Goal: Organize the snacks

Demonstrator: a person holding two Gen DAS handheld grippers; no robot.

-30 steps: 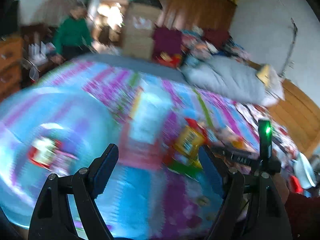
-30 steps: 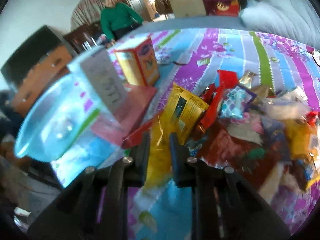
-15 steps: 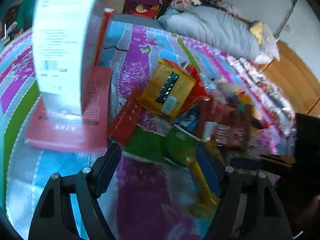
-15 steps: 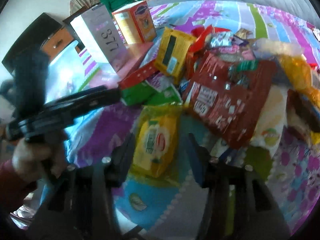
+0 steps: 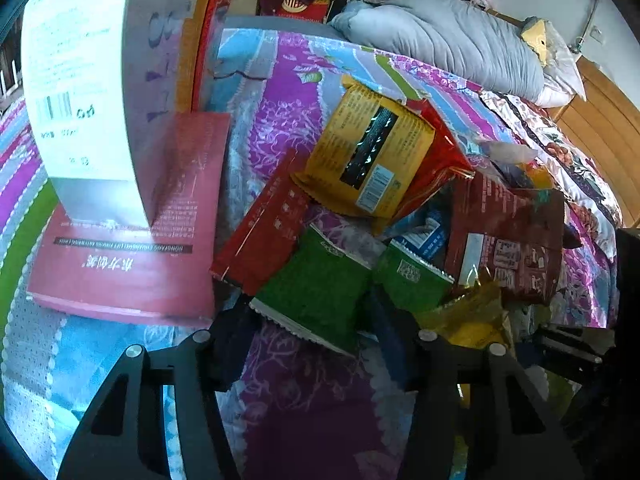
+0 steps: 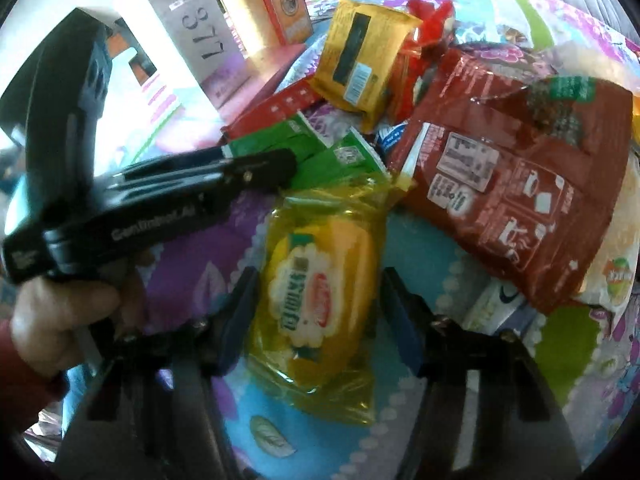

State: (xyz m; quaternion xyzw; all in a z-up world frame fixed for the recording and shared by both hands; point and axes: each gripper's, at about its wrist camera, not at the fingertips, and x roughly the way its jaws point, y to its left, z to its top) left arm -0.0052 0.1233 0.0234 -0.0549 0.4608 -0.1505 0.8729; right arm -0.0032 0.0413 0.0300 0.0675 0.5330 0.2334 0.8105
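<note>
A pile of snack packets lies on a striped bedspread [image 5: 288,392]. My left gripper [image 5: 310,328] is open, its fingers on either side of a green packet [image 5: 316,292]; a second green packet [image 5: 412,280] lies beside it. My right gripper [image 6: 318,312] is open around a yellow packet [image 6: 320,288] that lies flat on the bed. The left gripper also shows in the right wrist view [image 6: 256,168], reaching onto the green packets [image 6: 280,140]. A yellow-orange pouch [image 5: 368,156], a flat red packet [image 5: 264,224] and a dark red bag [image 6: 512,184] lie in the pile.
A tall white box [image 5: 88,80] stands on a flat red box [image 5: 132,248] at the left, with an orange carton [image 6: 264,4] behind. A grey pillow [image 5: 440,40] and a wooden headboard [image 5: 600,108] lie at the far end.
Both grippers moved in low over the pile. The right one let go of the yellow packet, which now lies between its open fingers. The left one narrowed around the green packet.
</note>
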